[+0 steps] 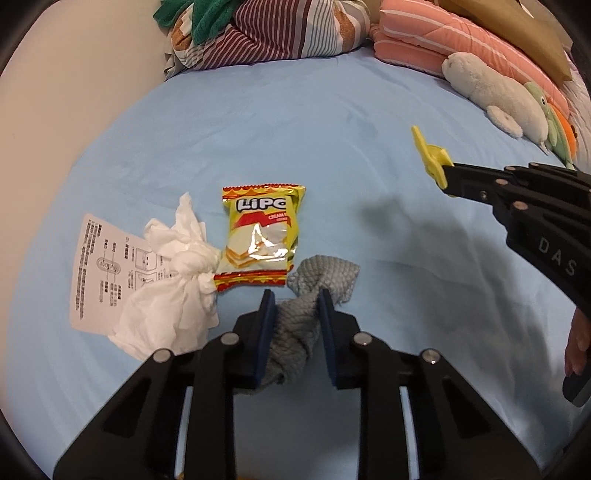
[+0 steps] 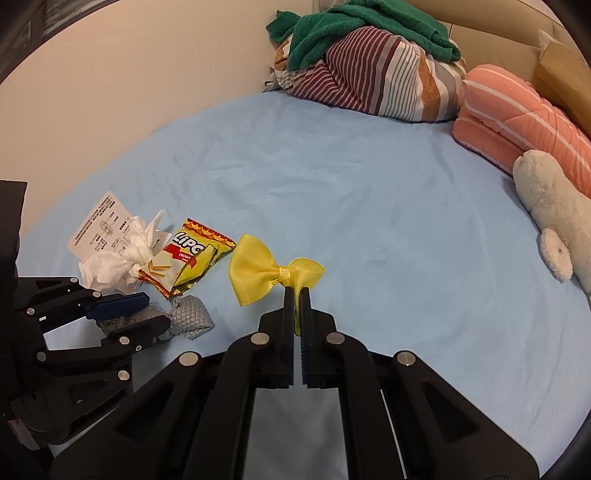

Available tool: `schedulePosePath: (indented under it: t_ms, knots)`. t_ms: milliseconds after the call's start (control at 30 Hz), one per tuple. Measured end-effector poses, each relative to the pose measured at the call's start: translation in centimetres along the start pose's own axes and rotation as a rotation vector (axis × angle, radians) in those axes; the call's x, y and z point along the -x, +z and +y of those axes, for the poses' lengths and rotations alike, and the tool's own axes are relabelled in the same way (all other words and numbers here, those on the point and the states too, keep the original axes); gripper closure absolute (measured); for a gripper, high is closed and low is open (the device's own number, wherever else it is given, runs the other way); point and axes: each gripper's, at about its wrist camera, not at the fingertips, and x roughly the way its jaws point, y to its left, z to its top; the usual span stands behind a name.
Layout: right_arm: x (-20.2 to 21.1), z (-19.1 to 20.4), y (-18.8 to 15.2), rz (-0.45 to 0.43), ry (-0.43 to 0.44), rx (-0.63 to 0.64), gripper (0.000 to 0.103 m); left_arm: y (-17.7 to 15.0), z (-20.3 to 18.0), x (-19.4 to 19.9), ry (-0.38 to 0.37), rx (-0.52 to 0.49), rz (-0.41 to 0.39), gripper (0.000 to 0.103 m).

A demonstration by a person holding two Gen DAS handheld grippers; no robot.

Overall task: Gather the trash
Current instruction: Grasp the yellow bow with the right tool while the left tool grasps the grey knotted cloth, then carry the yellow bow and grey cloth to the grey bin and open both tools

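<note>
On the light blue bed sheet (image 1: 295,129) lie a yellow Lipo snack packet (image 1: 260,236), a crumpled white tissue (image 1: 173,280) and a printed paper leaflet (image 1: 99,266). My left gripper (image 1: 296,299) is shut on a twisted grey cloth (image 1: 325,275) just below the packet, its blue pads pinching the cloth's middle. My right gripper (image 2: 296,295) is shut on a yellow ribbon bow (image 2: 255,273), held above the sheet to the right of the packet (image 2: 188,258). The right wrist view also shows the left gripper (image 2: 155,312) on the grey cloth (image 2: 194,314).
At the head of the bed sit a striped bundle (image 2: 376,74) topped by a green towel (image 2: 351,29), a pink folded quilt (image 2: 517,118), a white plush toy (image 2: 554,221) and a brown cushion (image 1: 517,33). A person's hand (image 1: 578,347) shows at the right edge.
</note>
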Motion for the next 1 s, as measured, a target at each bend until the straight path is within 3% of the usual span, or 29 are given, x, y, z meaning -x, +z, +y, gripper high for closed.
schedulePosePath:
  t_ms: [467, 567, 833, 1000]
  knots:
    - [0.2, 0.2, 0.1, 0.000, 0.015, 0.009, 0.101, -0.1, -0.9, -0.6, 0.071, -0.069, -0.008, 0.075]
    - [0.0, 0.1, -0.1, 0.005, 0.015, 0.008, 0.101, 0.0, -0.7, -0.6, 0.064, -0.064, -0.008, 0.075]
    - [0.6, 0.5, -0.1, -0.005, 0.015, 0.010, 0.101, -0.1, -0.3, 0.5, 0.005, -0.028, -0.020, 0.088]
    - [2.3, 0.8, -0.1, -0.025, 0.013, -0.001, 0.101, -0.2, -0.9, 2.2, -0.018, -0.028, -0.037, 0.089]
